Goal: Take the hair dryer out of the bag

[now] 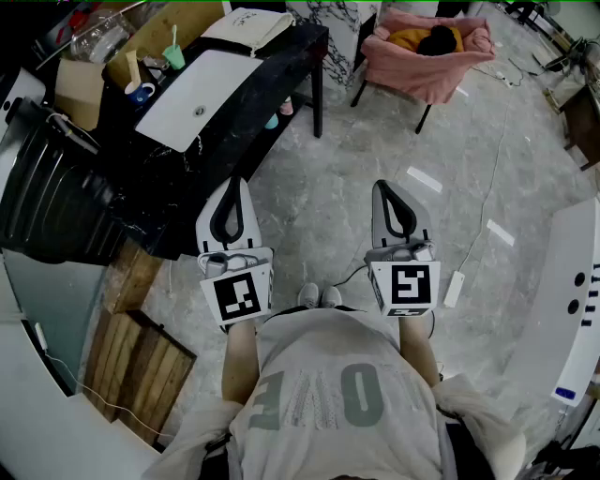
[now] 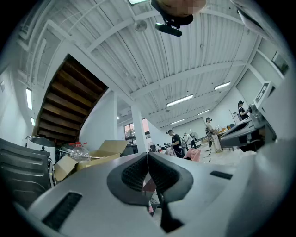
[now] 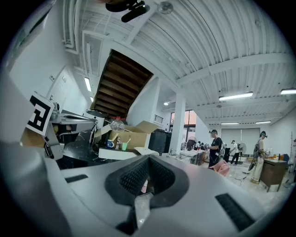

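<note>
1. Now, both grippers are held out in front of the person, over the floor and well apart from the bag. The left gripper (image 1: pixel 234 187) has its jaws shut tight with nothing in them. The right gripper (image 1: pixel 390 187) is the same, shut and empty.
2. No view shows the hair dryer. My guess is that it is inside the pale cloth bag (image 1: pixel 248 26), which lies flat at the far end of the black table (image 1: pixel 298 56).
3. So the first job is to walk up to the table and get close to the bag.
4. Open both jaws before reaching in, because shut jaws cannot grab anything.
5. One gripper could pinch the edge of the bag and lift it so the mouth opens. I cannot tell from here which side the mouth is on.
6. Then the other gripper can go in and take the hair dryer, best by its handle.
7. Watch out for the green cup (image 1: pixel 174 56) and the mug (image 1: pixel 141 91) on the same table. A fast swing could knock them over.
8. Pull slowly, since the cloth could snag and come along too.
</note>
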